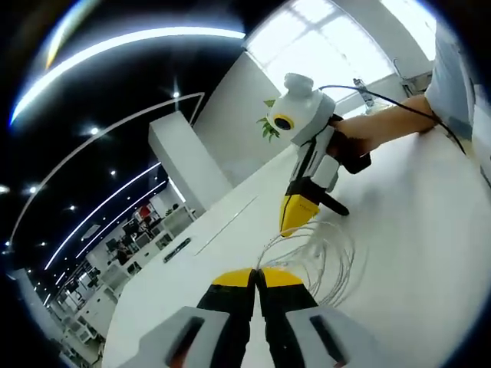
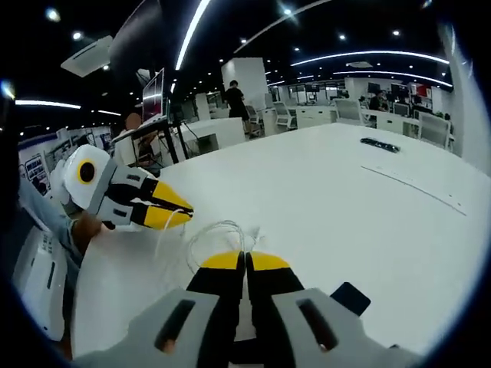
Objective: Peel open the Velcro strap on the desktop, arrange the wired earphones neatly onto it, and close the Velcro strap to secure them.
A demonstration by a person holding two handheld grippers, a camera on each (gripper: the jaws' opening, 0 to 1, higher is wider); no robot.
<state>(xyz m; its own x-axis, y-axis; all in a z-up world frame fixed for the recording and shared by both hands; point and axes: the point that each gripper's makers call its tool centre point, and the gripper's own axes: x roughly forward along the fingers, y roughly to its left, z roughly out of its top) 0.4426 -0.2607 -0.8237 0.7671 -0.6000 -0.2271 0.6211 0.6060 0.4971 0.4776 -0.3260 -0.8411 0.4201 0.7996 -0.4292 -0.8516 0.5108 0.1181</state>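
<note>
The white earphone wire lies in loose loops on the white desk, between the two grippers. My left gripper is shut, and the wire runs out from its yellow tips. My right gripper comes in from above, held by a hand, and points down at the loops. A black strip, apparently the Velcro strap, lies beside it. In the right gripper view, my right gripper is shut at the wire loops. The left gripper faces it from the left. A dark strap piece rests on the desk to the right.
A small black object and a long seam lie farther out on the desk. The same black object lies at the left in the left gripper view. Office desks, chairs and people stand beyond the desk's far edge.
</note>
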